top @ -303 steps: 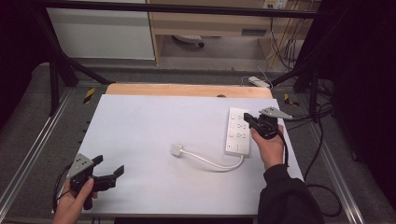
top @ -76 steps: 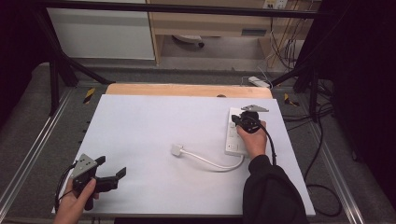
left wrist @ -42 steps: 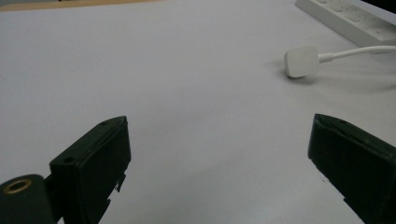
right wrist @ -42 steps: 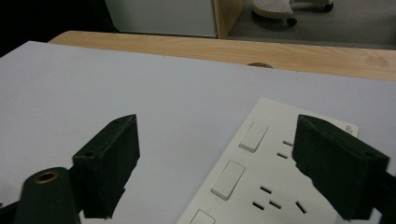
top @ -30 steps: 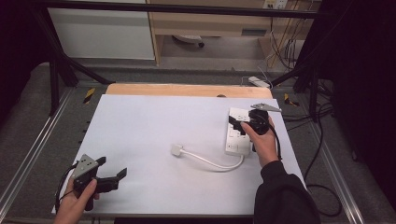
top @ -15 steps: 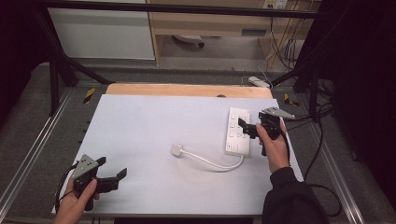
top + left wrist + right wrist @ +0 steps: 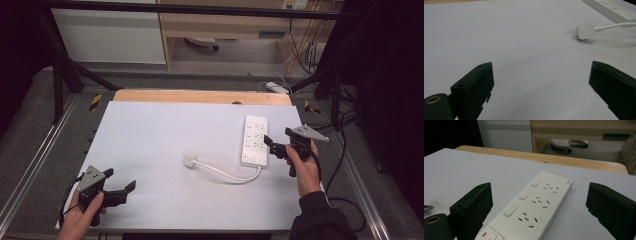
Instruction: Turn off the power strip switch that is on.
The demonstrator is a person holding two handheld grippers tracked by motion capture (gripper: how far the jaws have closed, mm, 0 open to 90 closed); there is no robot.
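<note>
A white power strip with three sockets and switches lies on the right side of the white table top. Its white cable curves left to a loose white plug. My right gripper stands open just right of the strip's near end, pointing left at it. In the right gripper view the strip lies between the open jaws of that gripper. At the near left corner my left gripper is open and holds nothing. From the left gripper the plug sits far ahead.
A wooden table edge runs along the back. Black frame posts stand at both sides. Loose cables hang off the right edge, and a second white strip lies on the floor behind.
My right gripper has drawn back from over the power strip to its right side, near its lower end. The left gripper has barely moved. Strip and plug lie as before.
</note>
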